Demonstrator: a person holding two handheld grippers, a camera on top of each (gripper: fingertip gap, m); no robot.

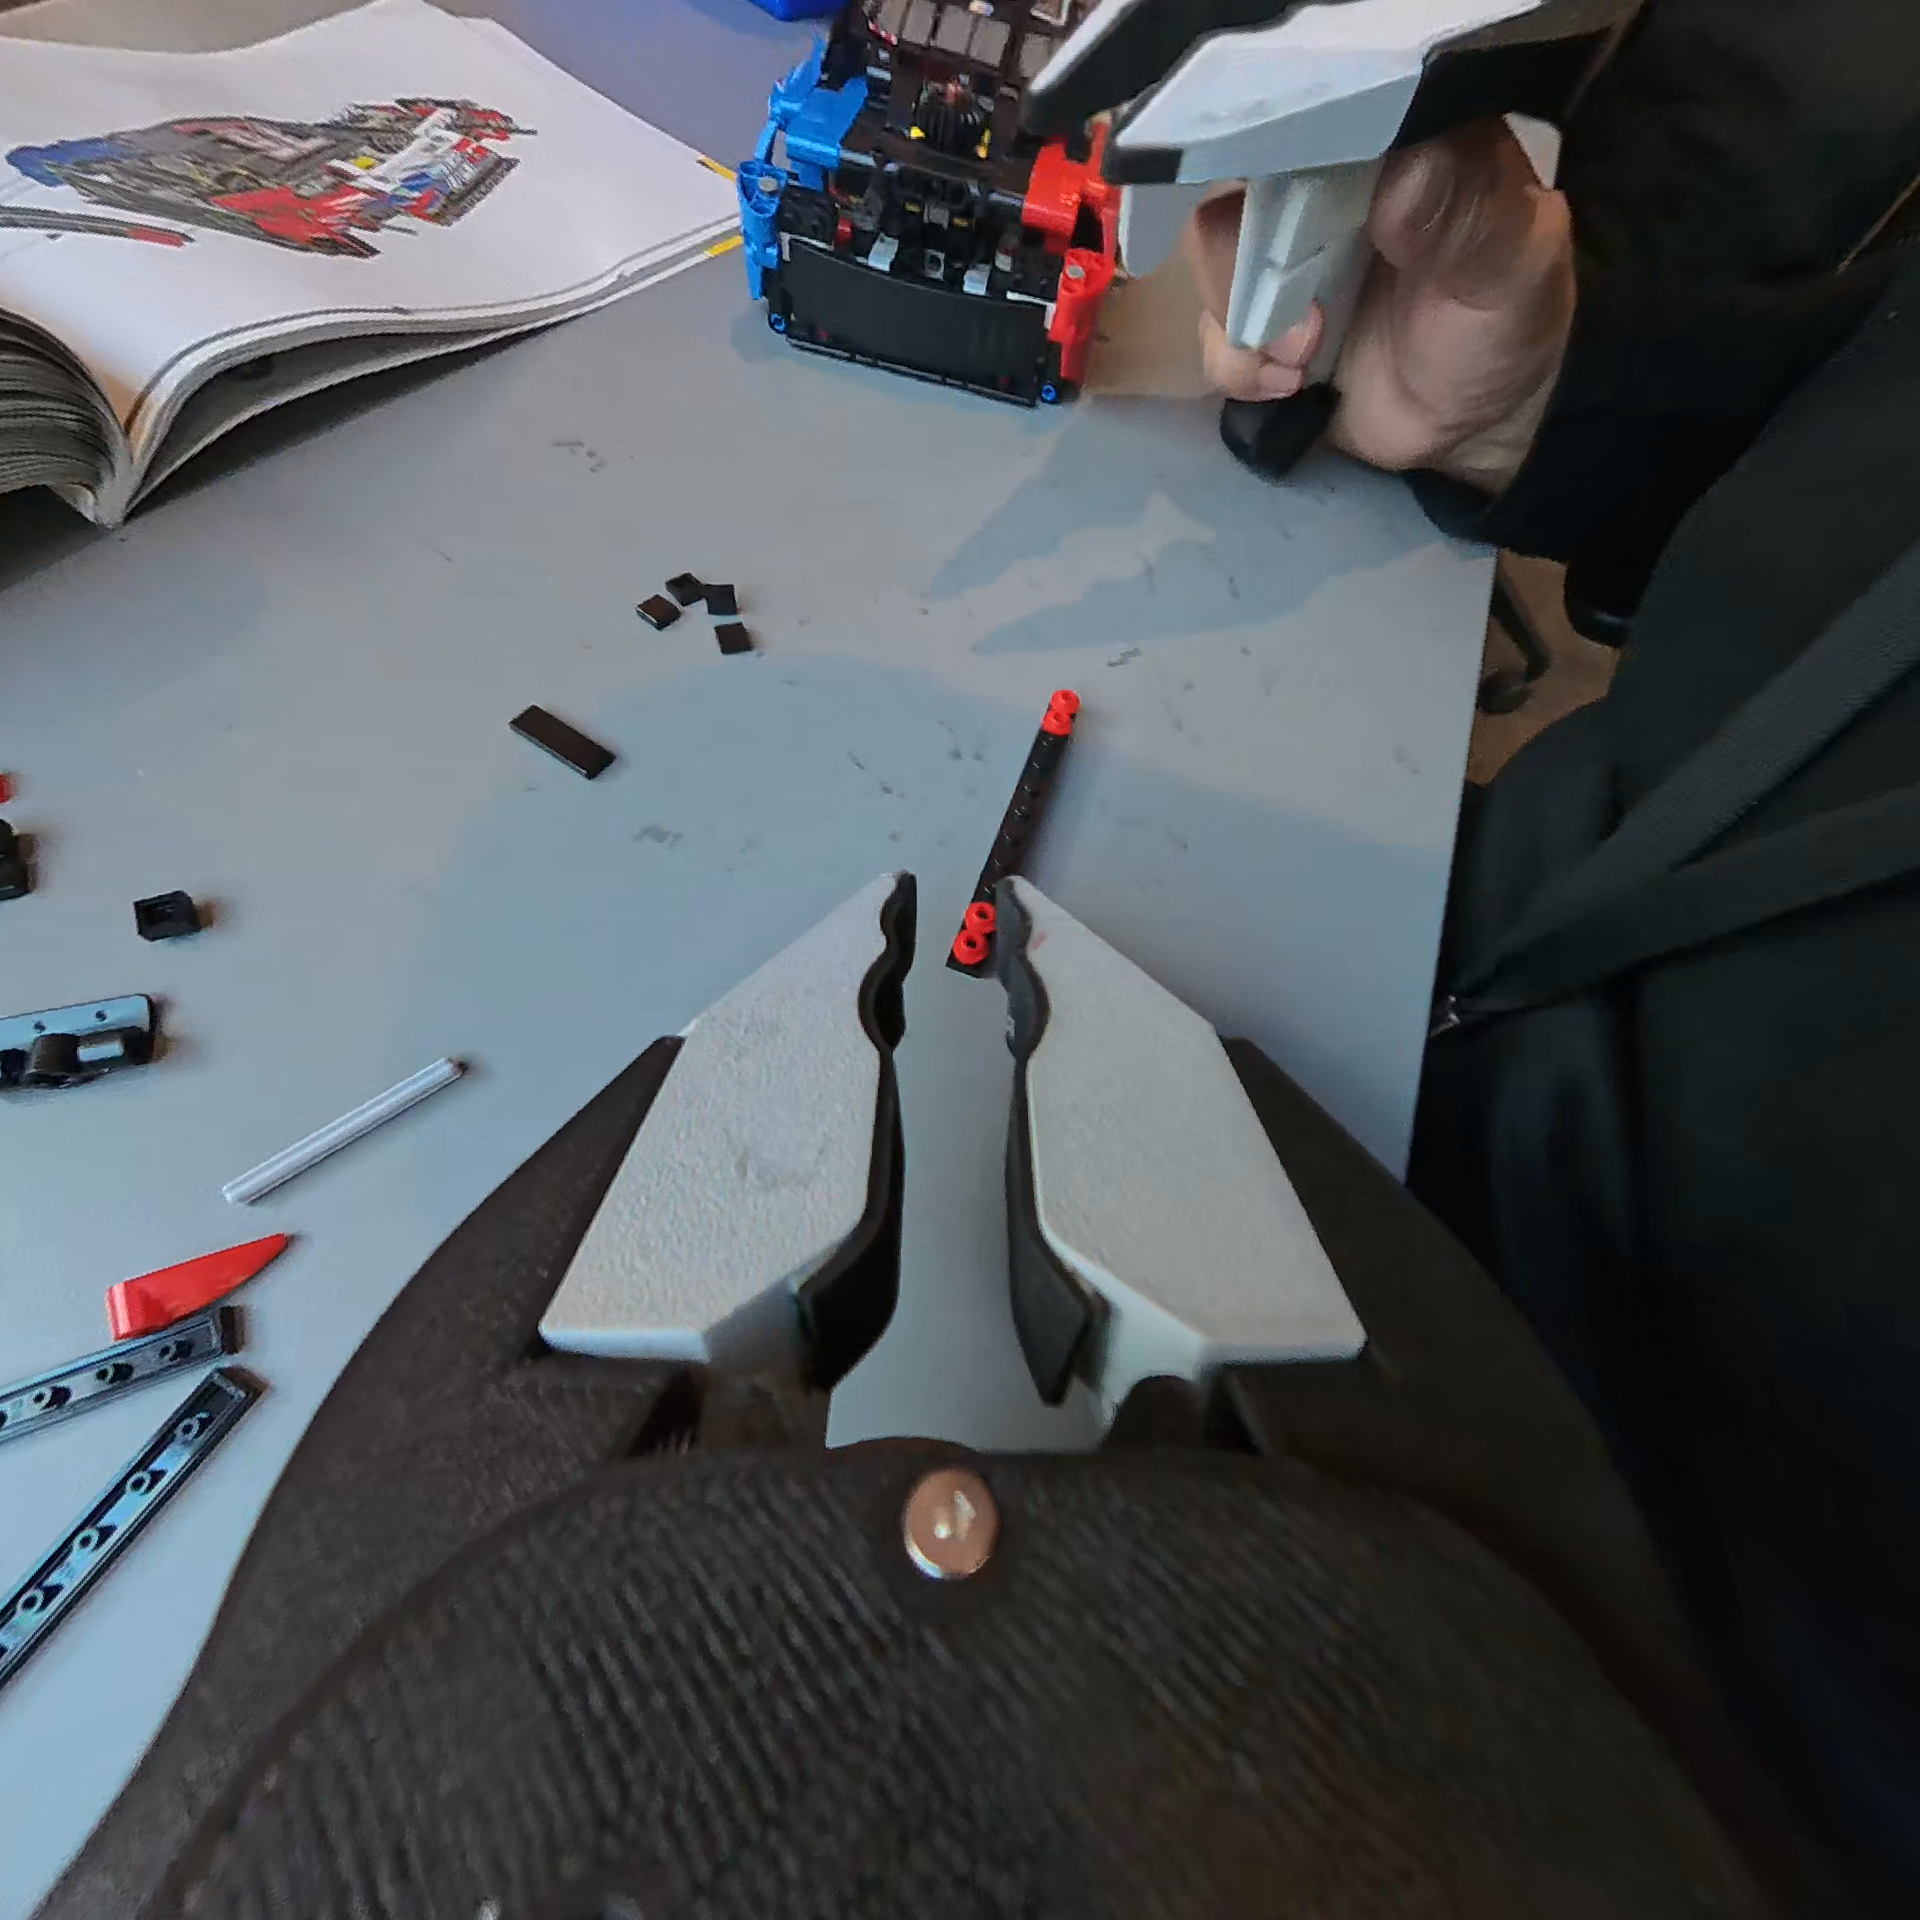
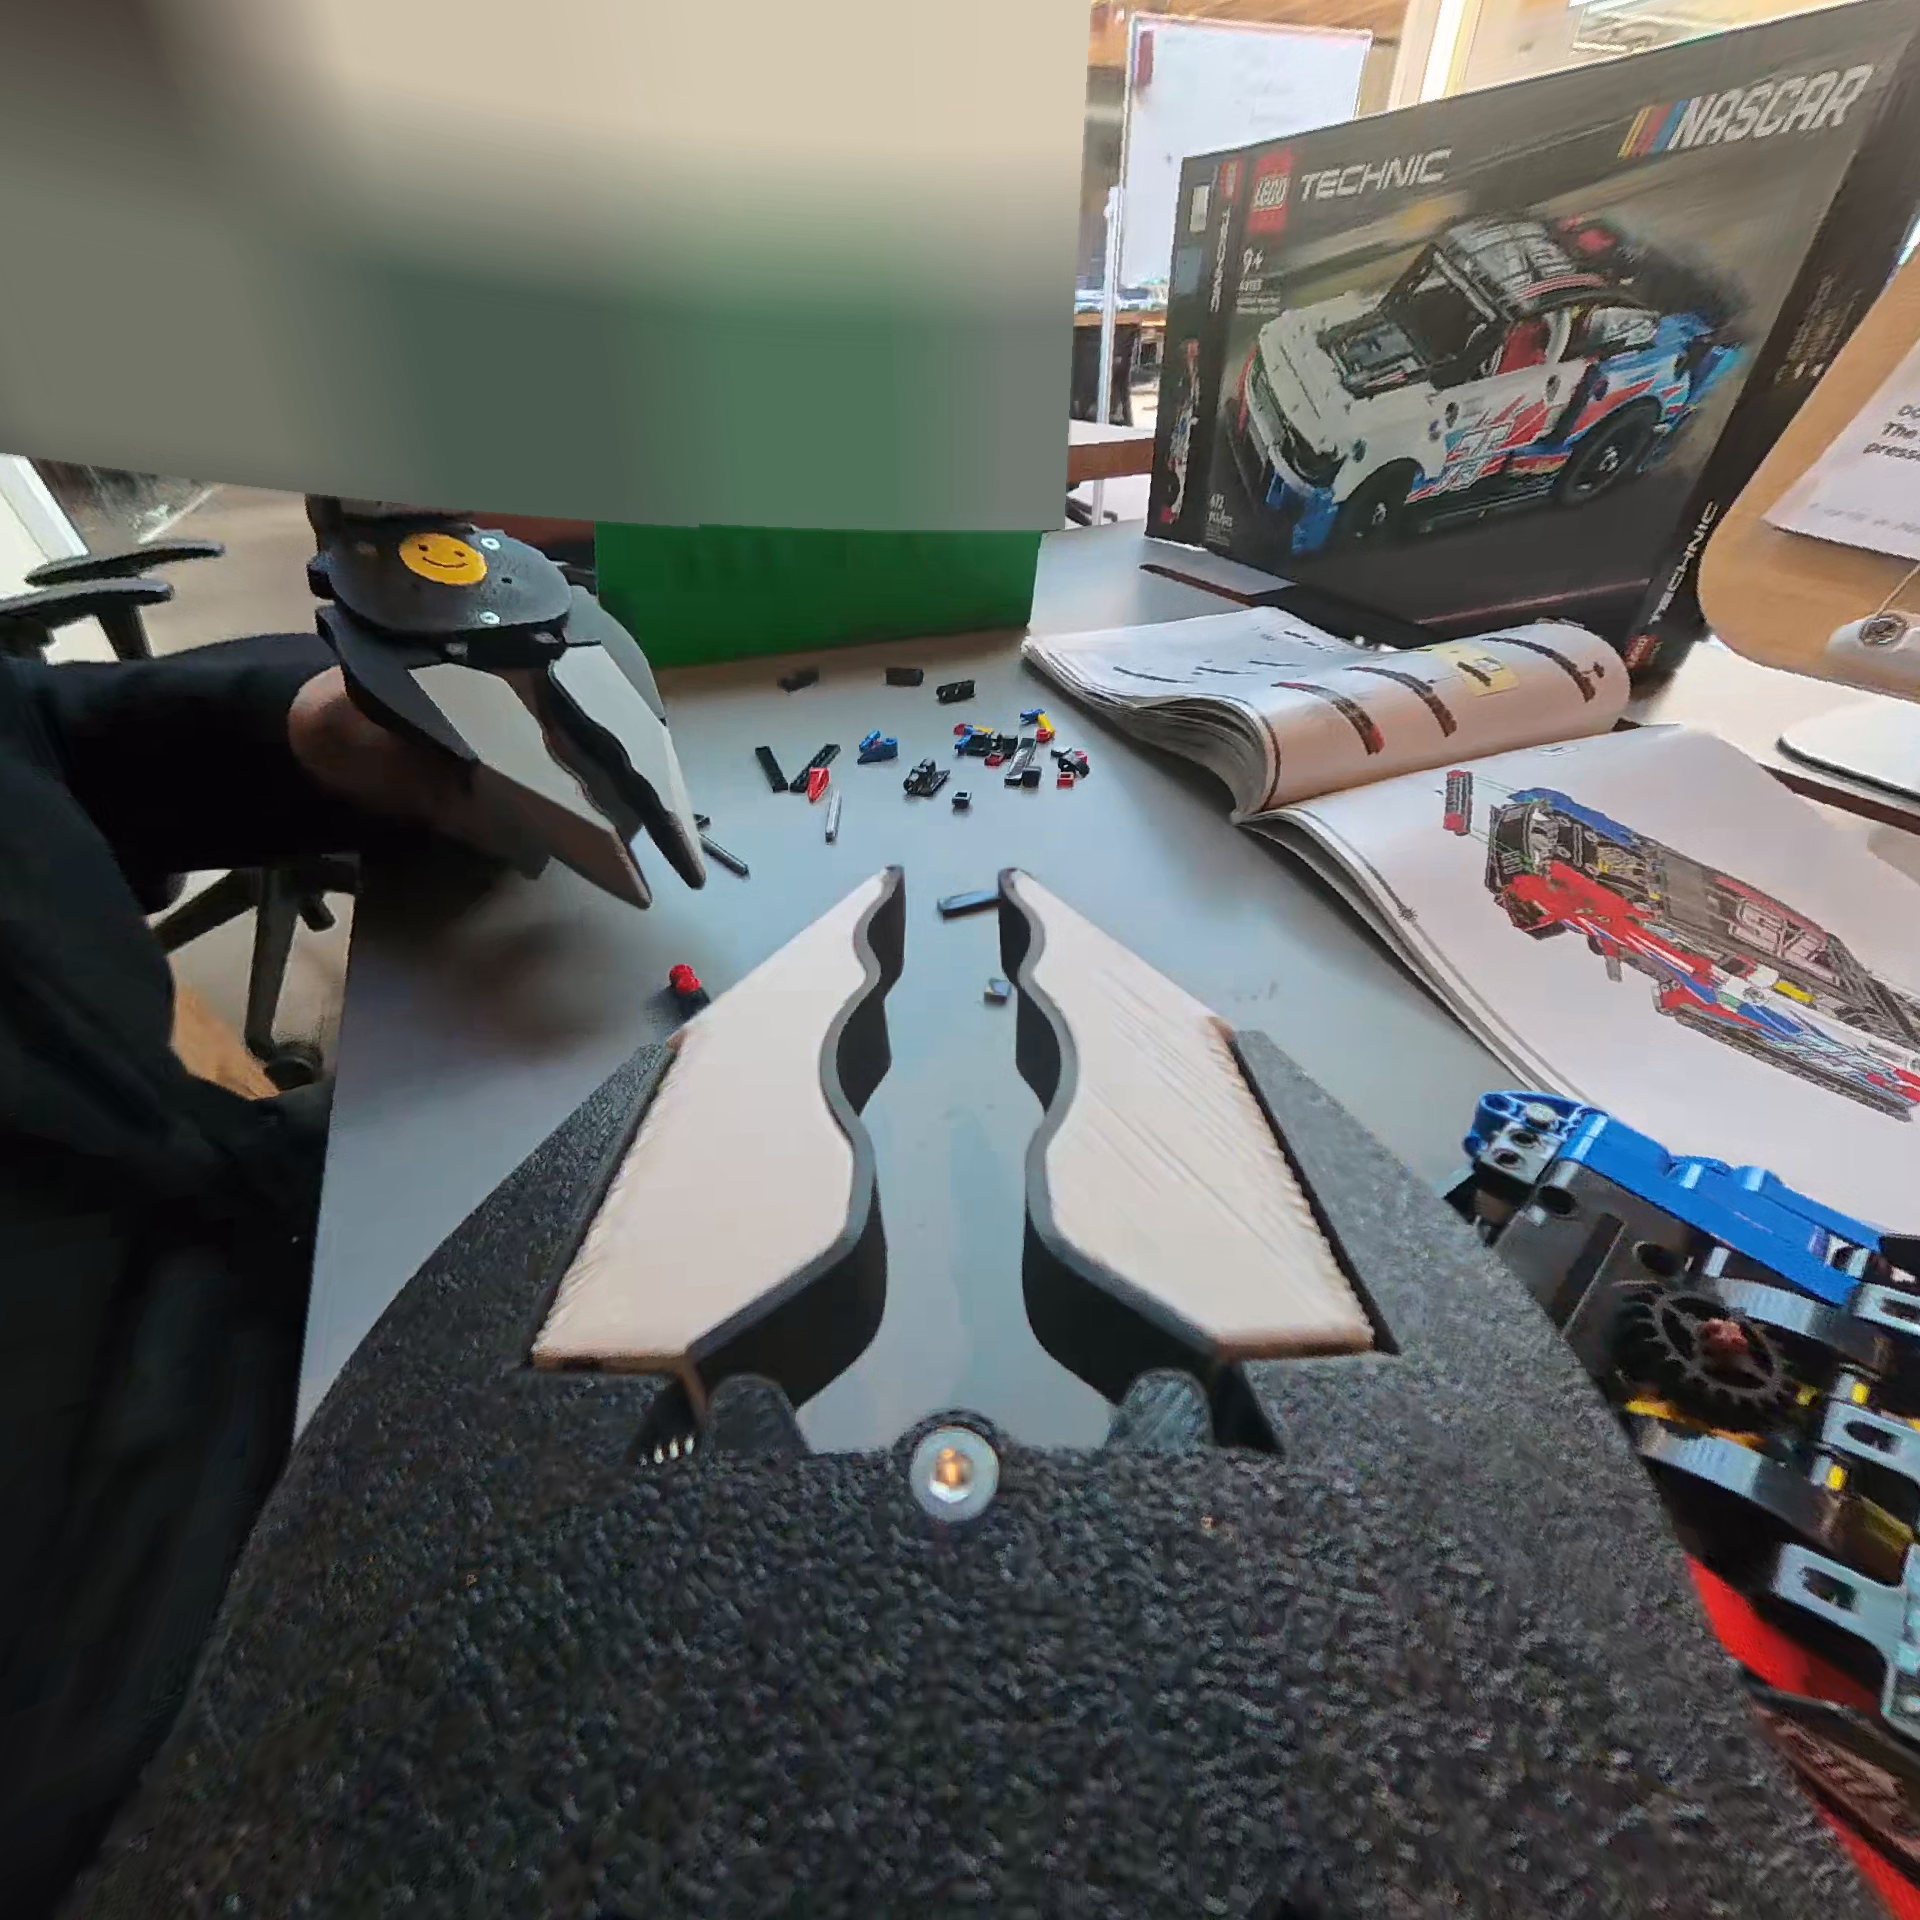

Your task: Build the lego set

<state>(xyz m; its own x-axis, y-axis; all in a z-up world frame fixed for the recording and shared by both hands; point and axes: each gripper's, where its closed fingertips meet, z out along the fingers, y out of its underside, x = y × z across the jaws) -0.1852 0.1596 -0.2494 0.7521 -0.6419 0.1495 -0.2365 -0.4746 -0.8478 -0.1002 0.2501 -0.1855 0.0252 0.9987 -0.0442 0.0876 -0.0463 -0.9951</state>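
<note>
A long black plate with red round studs at both ends lies on the grey table. Its near end sits between the tips of my left gripper, close against the right finger, and the jaws stand open around it without closing. My right gripper is open and empty, hovering over a small black tile that shows between its tips. The partly built red, blue and black car stands at the far side; it also shows in the right wrist view. My right gripper hangs beside it.
An open instruction booklet lies far left, and shows at right in the right wrist view. The set's box stands behind it. Loose pieces and black tiles are scattered. Black beams, a red wedge and a white rod lie left. The table edge runs right.
</note>
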